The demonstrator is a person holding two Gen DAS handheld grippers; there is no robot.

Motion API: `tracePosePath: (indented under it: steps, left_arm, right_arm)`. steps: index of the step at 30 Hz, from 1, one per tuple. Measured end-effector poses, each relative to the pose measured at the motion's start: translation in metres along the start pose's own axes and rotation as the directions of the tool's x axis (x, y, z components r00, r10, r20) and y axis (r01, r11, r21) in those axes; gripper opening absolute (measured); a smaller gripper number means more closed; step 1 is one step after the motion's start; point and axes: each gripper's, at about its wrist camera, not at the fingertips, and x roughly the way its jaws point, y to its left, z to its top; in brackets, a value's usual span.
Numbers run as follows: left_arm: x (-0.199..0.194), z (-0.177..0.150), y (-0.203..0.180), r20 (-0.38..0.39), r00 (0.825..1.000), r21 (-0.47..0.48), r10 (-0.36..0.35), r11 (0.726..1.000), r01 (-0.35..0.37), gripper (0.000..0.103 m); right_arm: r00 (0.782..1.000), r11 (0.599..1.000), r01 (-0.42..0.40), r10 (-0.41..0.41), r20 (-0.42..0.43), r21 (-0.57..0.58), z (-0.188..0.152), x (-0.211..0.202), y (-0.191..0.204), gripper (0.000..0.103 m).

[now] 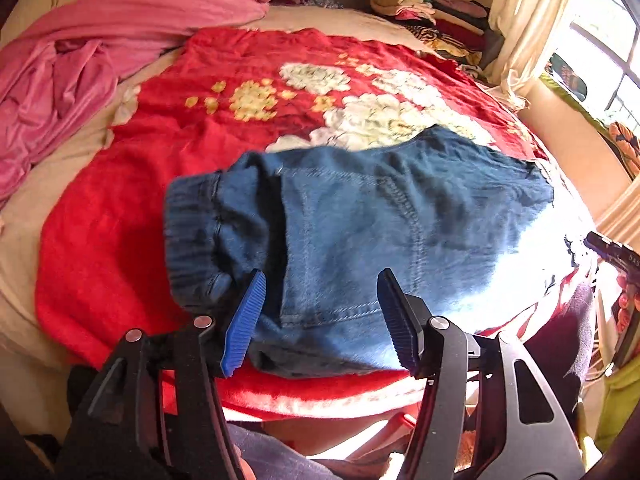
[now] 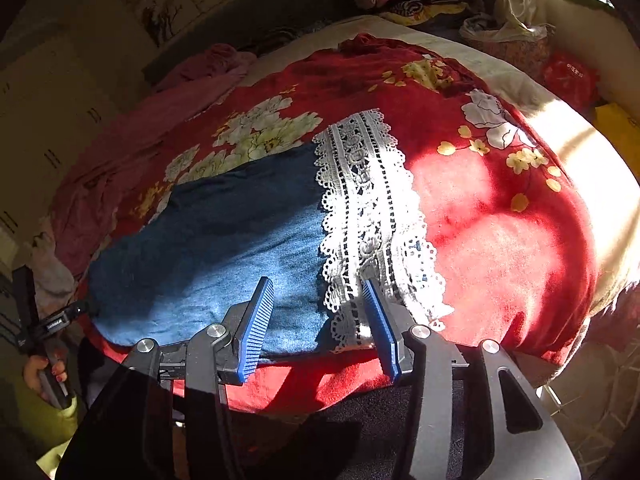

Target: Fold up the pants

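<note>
Blue denim pants (image 1: 360, 216) lie on a red floral blanket (image 1: 120, 220) on the bed. The ribbed waistband (image 1: 188, 240) is at the left; a white lace hem (image 2: 368, 216) ends the legs in the right wrist view. My left gripper (image 1: 320, 280) is open, its blue pads just above the near waist edge, holding nothing. My right gripper (image 2: 318, 286) is open over the near edge of the pants (image 2: 208, 248), beside the lace, holding nothing. The other gripper (image 2: 44, 328) shows at the left of the right wrist view.
A pink sheet (image 1: 80, 60) is bunched at the far left of the bed. Stacked folded clothes (image 1: 432, 12) sit at the far right by a curtain (image 1: 524, 20) and window. The near bed edge (image 1: 320, 400) is just below the grippers.
</note>
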Motion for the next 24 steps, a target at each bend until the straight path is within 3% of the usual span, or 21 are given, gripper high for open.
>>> tracePosePath:
  steps: [2,5,12,17,24]
  left_arm:
    - [-0.004,0.018,-0.017,0.029,0.999,0.034,-0.041,0.999,0.040,0.061]
    - [0.008,0.049,-0.040,0.031,0.992,0.051,-0.120,0.992,0.118,0.061]
    - [0.053,0.101,-0.092,-0.005,0.986,0.151,-0.166,0.975,0.164,0.068]
    - [0.094,0.116,-0.110,-0.046,0.986,0.232,-0.162,0.958,0.168,0.069]
    - [0.148,0.127,-0.098,-0.135,0.973,0.151,-0.188,0.966,0.208,0.069]
  right_arm:
    - [1.000,1.000,-0.006,0.006,0.028,-0.009,0.022,-0.003,-0.004,0.051]
    - [1.000,1.000,0.002,-0.002,0.015,-0.014,0.055,0.012,-0.014,0.052]
    - [0.998,0.997,-0.047,0.050,-0.048,0.059,0.107,0.064,-0.050,0.052]
    - [0.991,0.995,-0.054,0.064,-0.118,0.080,0.118,0.099,-0.067,0.053]
    - [0.969,0.982,-0.115,0.144,-0.201,0.148,0.112,0.139,-0.082,0.053]
